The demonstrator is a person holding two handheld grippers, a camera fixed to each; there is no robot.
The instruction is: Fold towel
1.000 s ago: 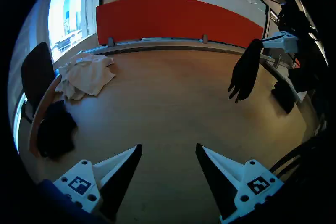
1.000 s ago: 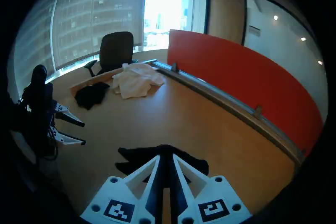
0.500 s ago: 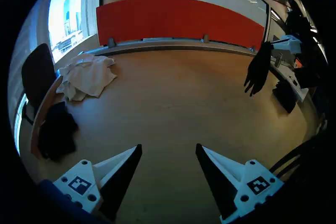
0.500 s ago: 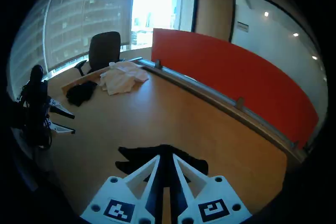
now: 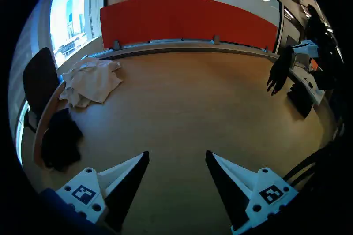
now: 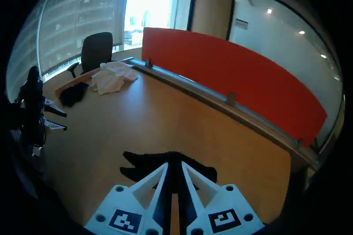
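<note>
My right gripper (image 6: 175, 166) is shut on a black towel (image 6: 145, 171), which spreads out on both sides of its fingers above the wooden table (image 6: 167, 120). In the left gripper view that same black towel (image 5: 280, 71) dangles from the right gripper (image 5: 304, 50) at the far right, above the table edge. My left gripper (image 5: 176, 155) is open over bare wood with nothing between its fingers; it also shows small at the left of the right gripper view (image 6: 55, 116).
A crumpled white towel pile (image 5: 90, 80) lies at the far left of the table, with a dark cloth (image 5: 59, 140) nearer the edge. A black office chair (image 6: 95, 50) stands behind them. A red divider (image 5: 185, 19) runs along the back edge. Another dark item (image 5: 302, 98) sits right.
The right gripper has carried the black towel farther to the right and away in the left gripper view, and its own view has swung along the red divider. The left gripper stayed still.
</note>
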